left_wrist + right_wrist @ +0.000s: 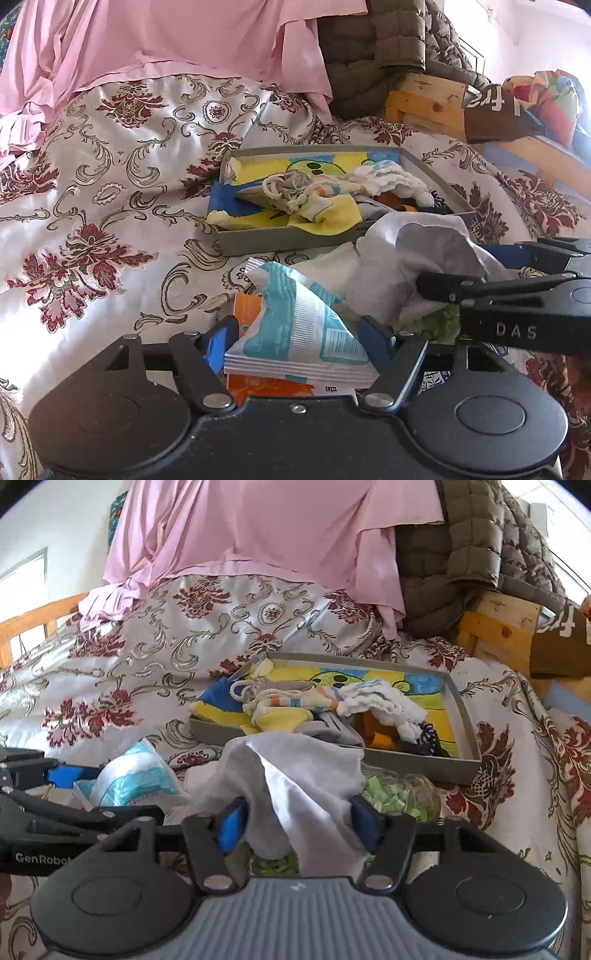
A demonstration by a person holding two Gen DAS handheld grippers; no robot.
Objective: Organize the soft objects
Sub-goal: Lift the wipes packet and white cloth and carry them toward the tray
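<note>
A grey tray [280, 240] [417, 766] on the bed holds several soft cloths: a yellow and blue towel [325, 218], a white cloth [391, 181] [384, 705] and a drawstring pouch [291, 188]. My right gripper [299, 825] is shut on a grey-white cloth [303, 768], also in the left wrist view [399, 258], just in front of the tray. My left gripper [299, 341] holds a teal and white packet [303, 332] [136, 779] between its blue pads, above an orange packet [258, 387].
A floral satin bedspread [110, 192] covers the bed. A pink sheet [166, 37] and a quilted olive jacket [376, 48] lie at the back. A wooden frame [432, 99] stands at right. A glass jar of green bits [399, 794] lies under the cloth.
</note>
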